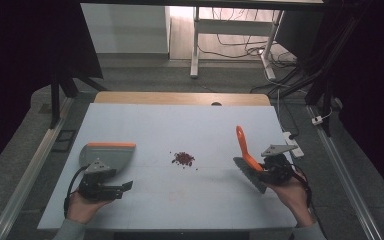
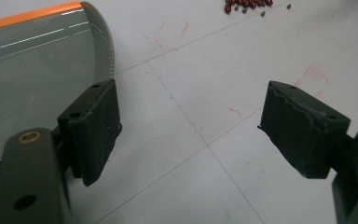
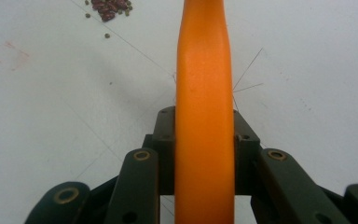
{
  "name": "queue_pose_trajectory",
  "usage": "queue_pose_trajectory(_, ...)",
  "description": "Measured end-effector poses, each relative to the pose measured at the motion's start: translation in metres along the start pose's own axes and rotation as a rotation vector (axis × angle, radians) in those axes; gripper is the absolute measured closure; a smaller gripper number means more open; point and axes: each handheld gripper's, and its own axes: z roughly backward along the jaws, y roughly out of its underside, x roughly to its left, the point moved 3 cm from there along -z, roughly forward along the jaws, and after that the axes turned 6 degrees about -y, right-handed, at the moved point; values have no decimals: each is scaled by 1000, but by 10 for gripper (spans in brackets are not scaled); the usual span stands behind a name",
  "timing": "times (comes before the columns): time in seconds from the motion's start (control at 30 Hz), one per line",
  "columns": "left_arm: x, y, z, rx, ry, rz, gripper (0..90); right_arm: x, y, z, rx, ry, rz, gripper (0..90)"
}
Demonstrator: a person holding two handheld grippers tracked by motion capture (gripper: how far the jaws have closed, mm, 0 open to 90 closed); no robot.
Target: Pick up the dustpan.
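Observation:
A small heap of dark red beans [image 1: 183,159] lies near the middle of the white table [image 1: 180,125]; the beans [image 2: 247,4] sit at the top edge of the left gripper view and the beans [image 3: 108,8] at the top left of the right gripper view. A grey dustpan [image 1: 107,153] with an orange edge rests at the left; the dustpan [image 2: 32,70] lies beside my left jaw. My left gripper [image 1: 125,187] is open, nothing between its jaws [image 2: 189,126]. My right gripper [image 1: 260,170] is shut on the orange handle [image 3: 205,102] of a brush [image 1: 245,150], whose grey bristles [image 1: 250,175] reach the table.
Faint red marks [image 2: 307,74] stain the table surface. A wooden strip [image 1: 180,98] runs along the far table edge. A white power strip [image 1: 294,144] and cables lie on the floor to the right. Metal rails flank the table on both sides.

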Motion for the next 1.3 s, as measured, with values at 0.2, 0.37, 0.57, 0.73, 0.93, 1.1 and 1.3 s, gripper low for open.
queue_pose_trajectory(0.2,0,-1,0,-6,3,2,208,1,-1,2,-8,-4,7,708)
queue_pose_trajectory(0.37,-1,-2,0,-8,3,2,207,2,-1,1,-1,-5,5,708)
queue_pose_trajectory(0.57,0,-2,0,-7,3,6,206,2,-1,2,-3,-4,11,708)
queue_pose_trajectory(0.73,0,-2,0,-6,2,5,207,3,-2,5,-12,-4,11,708)
queue_pose_trajectory(0.93,-2,-5,-1,7,-6,-3,207,2,-1,4,-9,-5,8,708)
queue_pose_trajectory(1.1,-2,-10,3,16,-22,4,206,0,-1,5,-16,-7,3,708)
queue_pose_trajectory(1.3,-1,-20,6,67,-70,21,206,-2,-1,10,-29,-2,-2,708)
